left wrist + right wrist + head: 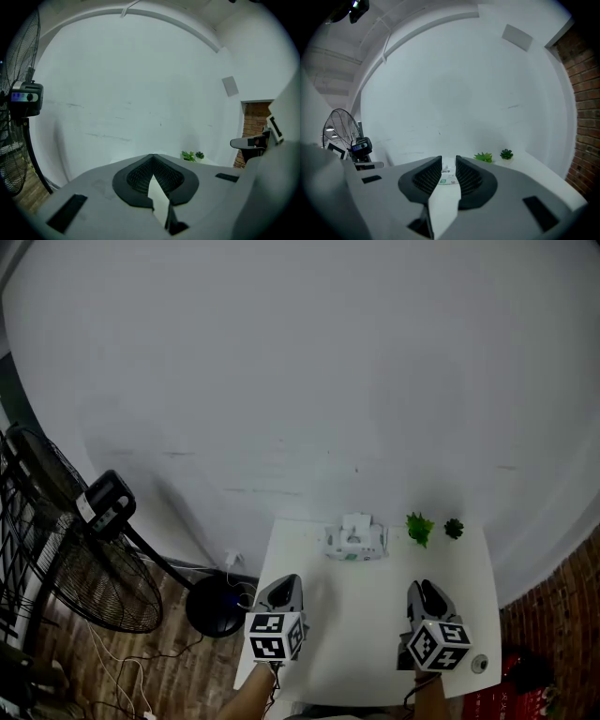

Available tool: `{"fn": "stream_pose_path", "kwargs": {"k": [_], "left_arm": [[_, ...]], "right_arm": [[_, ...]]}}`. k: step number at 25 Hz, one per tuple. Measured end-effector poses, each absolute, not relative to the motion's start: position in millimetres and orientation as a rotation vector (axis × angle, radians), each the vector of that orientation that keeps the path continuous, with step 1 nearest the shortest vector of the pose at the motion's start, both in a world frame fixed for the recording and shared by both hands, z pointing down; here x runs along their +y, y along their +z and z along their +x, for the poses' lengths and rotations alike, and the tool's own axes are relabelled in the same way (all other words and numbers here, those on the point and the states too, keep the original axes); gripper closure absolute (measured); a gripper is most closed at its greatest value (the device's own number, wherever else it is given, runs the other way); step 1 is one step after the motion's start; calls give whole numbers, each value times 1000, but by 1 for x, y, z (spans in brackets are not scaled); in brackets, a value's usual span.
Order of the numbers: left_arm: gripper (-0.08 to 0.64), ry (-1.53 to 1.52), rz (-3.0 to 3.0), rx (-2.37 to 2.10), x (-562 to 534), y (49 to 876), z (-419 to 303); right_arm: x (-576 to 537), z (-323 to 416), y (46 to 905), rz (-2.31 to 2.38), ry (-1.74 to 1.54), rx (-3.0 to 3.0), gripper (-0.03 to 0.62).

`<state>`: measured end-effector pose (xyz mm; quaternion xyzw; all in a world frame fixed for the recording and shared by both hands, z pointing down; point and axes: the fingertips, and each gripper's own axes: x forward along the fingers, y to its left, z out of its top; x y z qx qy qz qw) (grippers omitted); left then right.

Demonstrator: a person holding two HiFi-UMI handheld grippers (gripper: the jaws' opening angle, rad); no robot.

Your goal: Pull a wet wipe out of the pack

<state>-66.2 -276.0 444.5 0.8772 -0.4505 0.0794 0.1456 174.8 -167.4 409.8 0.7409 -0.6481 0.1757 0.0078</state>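
The wet wipe pack point(354, 541) lies at the far edge of the white table point(375, 634), its lid flap raised. Both grippers hover over the near half of the table, well short of the pack. My left gripper point(284, 585) is at the near left; in the left gripper view its fingertips point(153, 156) meet, with nothing between them. My right gripper point(425, 589) is at the near right. In the right gripper view point(448, 161) its jaws stand slightly apart, and the pack point(448, 176) shows through the gap, far ahead.
Two small green plants point(419, 528) point(454, 528) stand right of the pack by the white wall. A small round object point(479, 664) lies at the table's near right corner. A black standing fan point(56, 549) with its base point(214, 606) is on the floor left of the table.
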Motion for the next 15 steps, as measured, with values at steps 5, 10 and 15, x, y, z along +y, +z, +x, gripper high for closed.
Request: {"fn": "stream_pose_path", "kwargs": {"k": [5,10,15], "left_arm": [[558,230,2494,-1324,-286,450,-66],[558,226,2472,-1342,-287,452,-66],[558,229,2470,-1343,-284,455,-57]], "right_arm": [[-182,178,412,2302,614,-2074,499],[-191,176,412,2272,658,-2123,499],[-193,180,414,2240,666,-2140,499]]}}
